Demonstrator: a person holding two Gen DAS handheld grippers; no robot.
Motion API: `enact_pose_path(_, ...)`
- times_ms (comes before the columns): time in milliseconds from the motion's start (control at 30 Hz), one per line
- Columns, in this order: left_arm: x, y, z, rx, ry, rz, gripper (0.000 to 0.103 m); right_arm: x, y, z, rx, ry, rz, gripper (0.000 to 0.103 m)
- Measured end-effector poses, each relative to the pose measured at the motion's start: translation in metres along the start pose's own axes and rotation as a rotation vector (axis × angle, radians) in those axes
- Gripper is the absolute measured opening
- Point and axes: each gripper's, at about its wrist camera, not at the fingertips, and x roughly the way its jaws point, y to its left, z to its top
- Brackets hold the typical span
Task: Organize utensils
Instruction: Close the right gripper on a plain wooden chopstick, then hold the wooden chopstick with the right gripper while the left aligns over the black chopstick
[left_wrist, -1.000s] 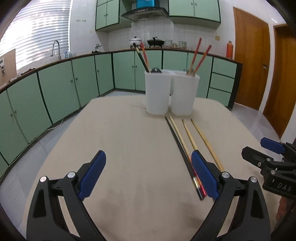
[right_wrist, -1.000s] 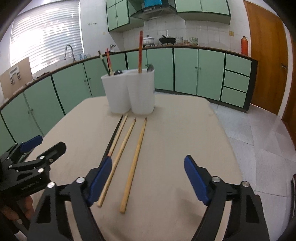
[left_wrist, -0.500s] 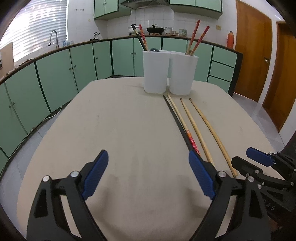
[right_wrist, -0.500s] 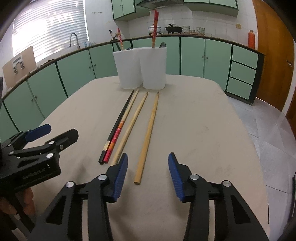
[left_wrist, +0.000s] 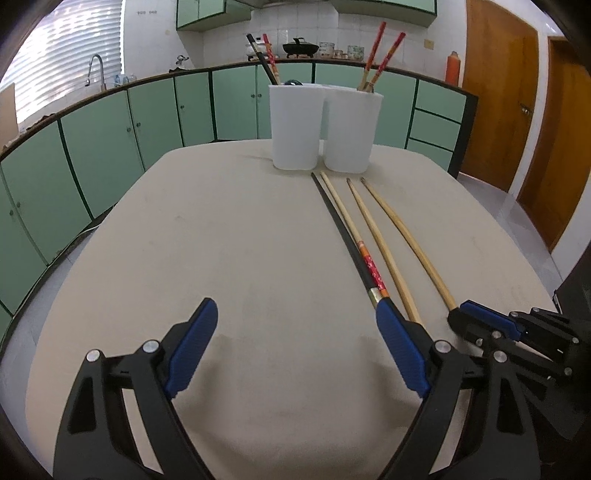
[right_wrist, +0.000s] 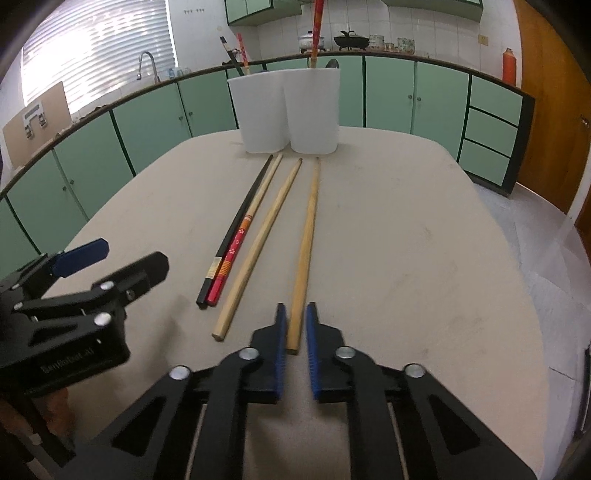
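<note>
Several chopsticks lie side by side on the beige table: a black one, a red-ended one, and two plain wooden ones. Two white holders stand at the far end with chopsticks inside. My right gripper has its jaws nearly closed around the near end of the rightmost wooden chopstick, with thin gaps on both sides. My left gripper is open and empty, left of the chopsticks; the holders show ahead of it.
Green kitchen cabinets curve around the table. A wooden door is at the right. The table's rounded edges fall off to tiled floor on the right.
My right gripper has narrowed from wide open to almost closed and moved onto the end of the rightmost wooden chopstick. Both grippers have drawn back and lowered toward the near table edge.
</note>
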Motion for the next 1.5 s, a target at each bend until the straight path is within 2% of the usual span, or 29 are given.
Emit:
enact_pose_path(600, 0.018, -0.023, 0.002, 0.031, 0.076, -0.026, 0.085, -0.008, -0.012, 0.004, 0.009, -0.033, 0.004, 0.007)
enact_pose_path(733, 0.023, -0.027, 0.002, 0.046, 0.097, -0.019, 0.082, -0.008, -0.014, 0.004, 0.017, -0.037, 0.013, 0.007)
enact_pose_path(1100, 0.021, -0.021, -0.001, 0.0, 0.1, -0.025, 0.081, -0.007, -0.016, 0.004, 0.025, -0.032, 0.022, 0.007)
enact_pose_path(1300, 0.022, -0.013, 0.0, -0.038, 0.109, -0.001, 0.078, -0.004, -0.015, 0.005, 0.023, -0.024, 0.023, 0.007)
enact_pose_path(1500, 0.018, -0.021, -0.001, -0.003, 0.1, -0.037, 0.078, -0.003, -0.015, 0.005, 0.028, -0.022, 0.022, 0.007)
